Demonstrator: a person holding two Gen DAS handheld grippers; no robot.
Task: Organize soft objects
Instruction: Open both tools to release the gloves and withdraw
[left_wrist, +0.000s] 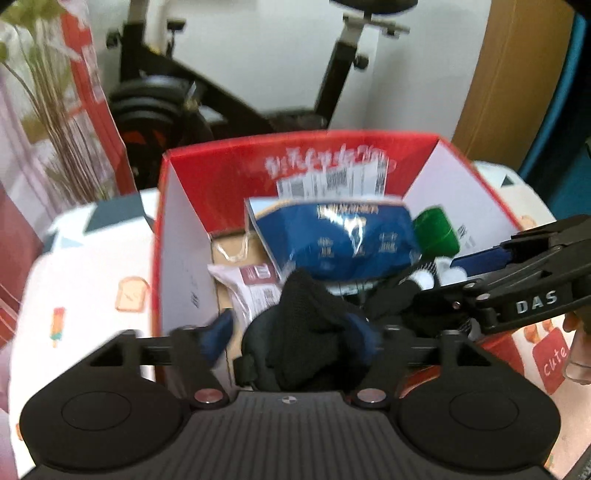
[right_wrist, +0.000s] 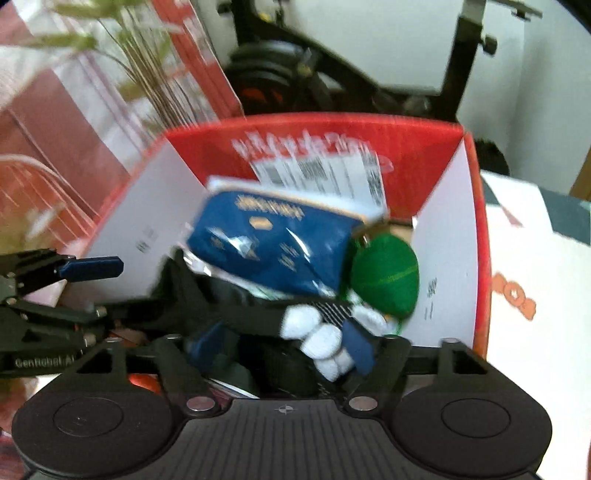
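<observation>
Both poised over the red box (left_wrist: 295, 155), the left tool (left_wrist: 295, 332) is pinching black fabric (left_wrist: 306, 306) and the right tool (right_wrist: 280, 347) is gripping a white-and-black plush (right_wrist: 321, 332), which are best released low inside.

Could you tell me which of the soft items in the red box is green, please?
The round green plush, at the box's right side, just right of the blue packet; the other soft items are black or white.
</observation>
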